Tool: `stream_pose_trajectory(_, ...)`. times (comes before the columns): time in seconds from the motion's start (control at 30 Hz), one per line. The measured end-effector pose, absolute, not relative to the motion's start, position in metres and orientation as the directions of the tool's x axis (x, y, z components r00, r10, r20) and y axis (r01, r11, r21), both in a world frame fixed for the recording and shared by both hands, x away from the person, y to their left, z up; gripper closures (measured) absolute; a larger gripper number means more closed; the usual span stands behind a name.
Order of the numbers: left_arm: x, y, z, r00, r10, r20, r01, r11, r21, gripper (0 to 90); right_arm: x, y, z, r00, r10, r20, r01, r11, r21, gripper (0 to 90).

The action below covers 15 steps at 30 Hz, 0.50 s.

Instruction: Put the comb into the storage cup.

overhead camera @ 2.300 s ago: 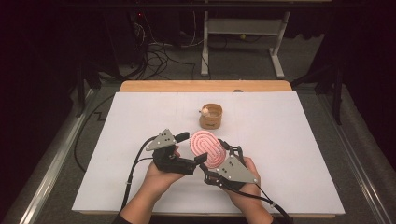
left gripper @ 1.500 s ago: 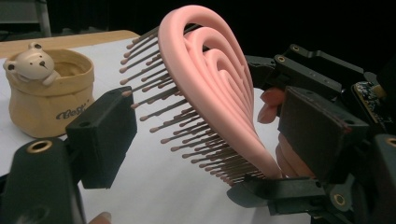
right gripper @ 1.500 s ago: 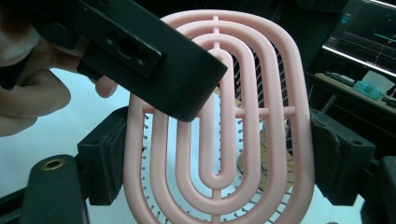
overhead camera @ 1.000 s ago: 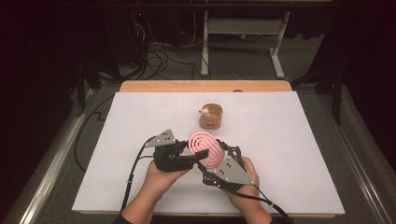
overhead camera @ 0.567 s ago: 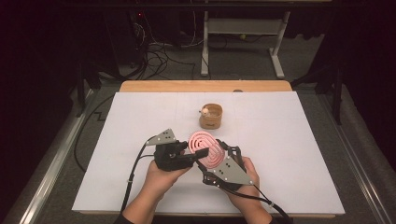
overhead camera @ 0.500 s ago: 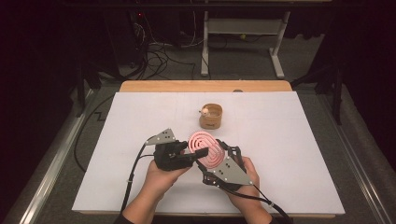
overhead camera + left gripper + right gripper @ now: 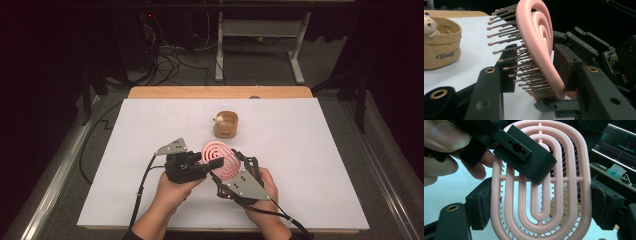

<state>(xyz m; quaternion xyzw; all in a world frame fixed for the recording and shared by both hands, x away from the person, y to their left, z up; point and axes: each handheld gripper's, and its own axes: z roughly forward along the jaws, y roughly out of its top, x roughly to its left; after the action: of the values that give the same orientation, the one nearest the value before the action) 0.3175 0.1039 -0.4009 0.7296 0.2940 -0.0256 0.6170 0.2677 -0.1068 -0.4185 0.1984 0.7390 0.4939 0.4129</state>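
Right now the pink hairbrush (image 7: pixel 220 160) is being held up off the white counter (image 7: pixel 320 150), near its front edge, tilted on edge between the two tools. Its oval head of nested pink loops is facing the right hand-held gripper (image 7: pixel 231 161), whose two padded jaws are pressing on the opposite outer rims of the head, as the right gripper view shows (image 7: pixel 540 182). The left hand-held gripper (image 7: pixel 206 165) is coming in across the brush from the other side: its jaws have just been closing, with one on the bristle side and the other against the smooth back (image 7: pixel 541 50). The back jaw is looking as good as touching, while the bristle-side jaw is sitting among the bristle tips (image 7: pixel 509 67), so I cannot tell whether that grip is firm yet.

Judging by this, the brush is already lifted and a handover between the hands is under way, not finished. Farther back, the small tan fabric basket (image 7: pixel 226 125) with a little bear figure (image 7: pixel 219 119) on its rim is standing well apart and nothing is being put in it; if the brush is going there, that part is remaining.
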Motion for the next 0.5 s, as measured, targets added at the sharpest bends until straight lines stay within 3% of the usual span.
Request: stream_pose_trajectory(0.5, 0.3124, 0.1038, -0.3958, 0.831, 0.398, -0.388, 0.44, -0.045, 0.897, 60.6, 0.2633, -0.1029, -0.4167, -0.548, 0.705, -0.451, -0.142, 0.452, 0.88, 19.8)
